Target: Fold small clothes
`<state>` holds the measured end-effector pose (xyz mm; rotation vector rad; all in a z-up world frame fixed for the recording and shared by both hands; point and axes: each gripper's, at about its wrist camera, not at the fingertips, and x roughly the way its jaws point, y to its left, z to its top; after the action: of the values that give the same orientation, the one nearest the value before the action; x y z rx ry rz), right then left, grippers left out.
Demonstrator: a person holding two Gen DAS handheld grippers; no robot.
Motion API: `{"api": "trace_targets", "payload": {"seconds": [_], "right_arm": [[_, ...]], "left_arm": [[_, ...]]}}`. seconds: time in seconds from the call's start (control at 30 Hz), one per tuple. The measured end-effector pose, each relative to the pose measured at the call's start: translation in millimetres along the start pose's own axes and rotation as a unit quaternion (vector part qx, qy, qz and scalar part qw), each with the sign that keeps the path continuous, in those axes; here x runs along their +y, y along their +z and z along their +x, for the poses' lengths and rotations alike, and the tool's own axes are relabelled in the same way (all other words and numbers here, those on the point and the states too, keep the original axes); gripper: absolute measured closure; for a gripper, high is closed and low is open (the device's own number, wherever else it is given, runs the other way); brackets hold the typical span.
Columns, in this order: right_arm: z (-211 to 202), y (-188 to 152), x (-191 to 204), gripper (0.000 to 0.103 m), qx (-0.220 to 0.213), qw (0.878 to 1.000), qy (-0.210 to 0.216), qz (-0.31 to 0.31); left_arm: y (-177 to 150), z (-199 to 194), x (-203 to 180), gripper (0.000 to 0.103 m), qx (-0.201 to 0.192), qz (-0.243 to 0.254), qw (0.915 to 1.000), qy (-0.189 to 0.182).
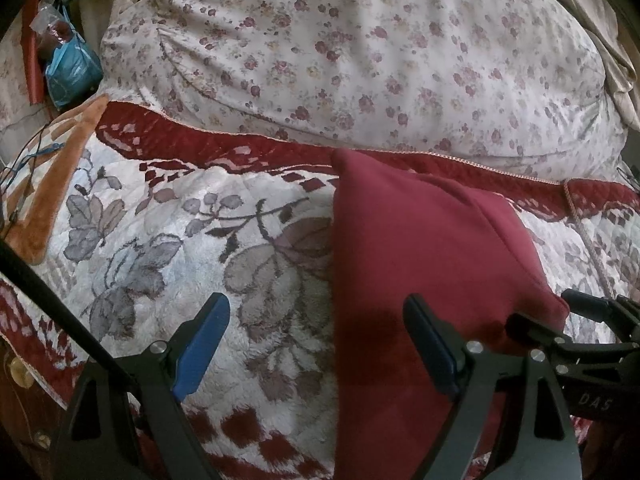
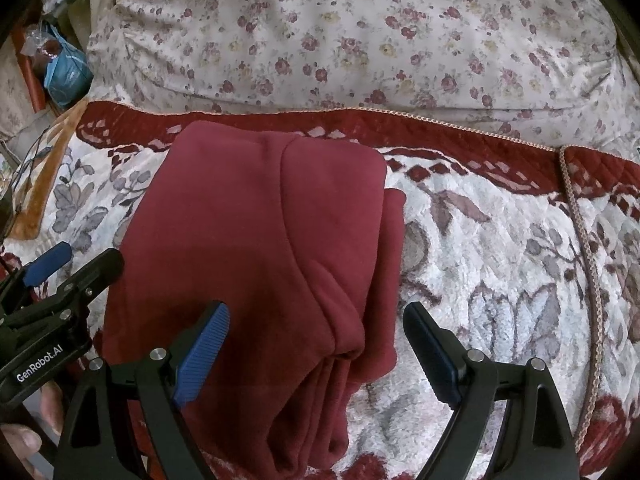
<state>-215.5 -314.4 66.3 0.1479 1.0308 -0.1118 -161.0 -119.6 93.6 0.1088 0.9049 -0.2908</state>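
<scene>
The maroon garment [image 2: 248,232] at frame centre was matt, soft fleece-like cloth. Beneath it the blanket [image 2: 500,248] looked plush and fuzzy. Gripper fingers [image 2: 202,354] had ribbed blue pads on matt black plastic.

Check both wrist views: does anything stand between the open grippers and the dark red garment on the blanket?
Nothing visible does. The dark red garment lies folded on the floral blanket; the right gripper and left gripper hang open at its near edge.
</scene>
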Motion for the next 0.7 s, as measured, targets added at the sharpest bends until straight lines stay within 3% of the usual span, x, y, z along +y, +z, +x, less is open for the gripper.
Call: {"api": "trace_targets", "payload": {"seconds": [0.7], "right_arm": [[1.6,-1.5,4.6,0.011,0.006,1.0,-0.001,-0.003]], "left_arm": [[-0.8,4.0,0.6,0.016,0.004,0.004,1.0,-0.002]]}}
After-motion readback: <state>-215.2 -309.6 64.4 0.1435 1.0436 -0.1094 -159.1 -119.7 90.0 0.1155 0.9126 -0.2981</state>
